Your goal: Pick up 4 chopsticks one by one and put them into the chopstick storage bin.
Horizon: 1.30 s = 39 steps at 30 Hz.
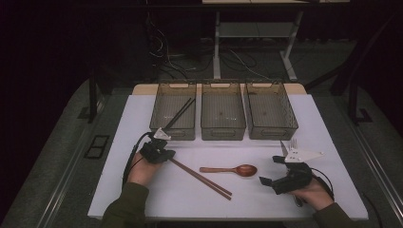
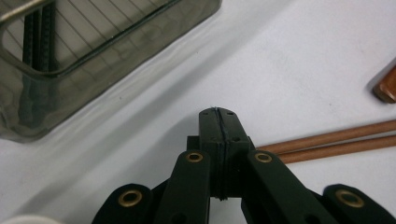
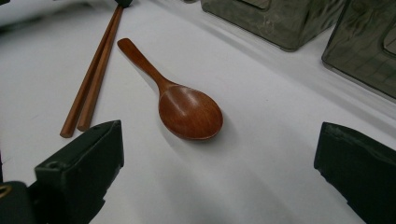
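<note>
Here, left tongs [image 1: 164,153] (jaws together) over brown chopsticks [image 1: 202,179], right tongs [image 1: 271,172] agape.

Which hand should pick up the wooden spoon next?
Right. The right gripper is open beside the spoon, whose bowl lies between its fingers in its own view. The left gripper is shut at the brown chopsticks.

A dim lab or test room: a white-covered table [image 1: 228,199] on grey carpet, three identical smoked-plastic bins [image 1: 223,116] lined up in a row, loose cables [image 1: 164,54] trailing beneath a bare desk frame [image 1: 256,33] behind.
</note>
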### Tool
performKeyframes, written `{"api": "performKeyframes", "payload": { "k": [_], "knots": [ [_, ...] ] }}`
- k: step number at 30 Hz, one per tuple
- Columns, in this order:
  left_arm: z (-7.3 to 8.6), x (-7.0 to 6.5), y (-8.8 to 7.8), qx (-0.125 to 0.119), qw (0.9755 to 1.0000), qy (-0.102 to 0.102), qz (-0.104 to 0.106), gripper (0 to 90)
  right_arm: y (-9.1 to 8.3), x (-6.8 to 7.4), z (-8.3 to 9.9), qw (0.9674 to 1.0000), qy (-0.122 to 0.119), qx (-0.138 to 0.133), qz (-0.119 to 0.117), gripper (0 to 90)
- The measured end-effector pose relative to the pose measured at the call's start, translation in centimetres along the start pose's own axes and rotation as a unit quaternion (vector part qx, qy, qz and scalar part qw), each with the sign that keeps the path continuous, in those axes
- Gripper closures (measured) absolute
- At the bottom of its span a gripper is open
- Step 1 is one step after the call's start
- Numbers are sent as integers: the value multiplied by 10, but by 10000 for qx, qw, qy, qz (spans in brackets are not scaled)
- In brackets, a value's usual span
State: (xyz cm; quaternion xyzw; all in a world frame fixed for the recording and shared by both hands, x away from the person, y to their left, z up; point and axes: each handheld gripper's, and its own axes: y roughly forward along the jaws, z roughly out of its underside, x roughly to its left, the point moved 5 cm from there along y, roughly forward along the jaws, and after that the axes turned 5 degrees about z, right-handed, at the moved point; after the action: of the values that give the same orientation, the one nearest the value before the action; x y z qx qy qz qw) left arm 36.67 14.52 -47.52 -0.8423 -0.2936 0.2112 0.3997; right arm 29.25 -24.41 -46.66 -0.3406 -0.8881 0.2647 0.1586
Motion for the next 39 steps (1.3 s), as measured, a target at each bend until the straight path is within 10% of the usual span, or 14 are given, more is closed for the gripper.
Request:
{"api": "performKeyframes", "payload": {
  "k": [39],
  "knots": [
    [39,-14,-29,91,9997,-26,242,888,-1,0,0,10000,-16,0,4,14]
  ]
}}
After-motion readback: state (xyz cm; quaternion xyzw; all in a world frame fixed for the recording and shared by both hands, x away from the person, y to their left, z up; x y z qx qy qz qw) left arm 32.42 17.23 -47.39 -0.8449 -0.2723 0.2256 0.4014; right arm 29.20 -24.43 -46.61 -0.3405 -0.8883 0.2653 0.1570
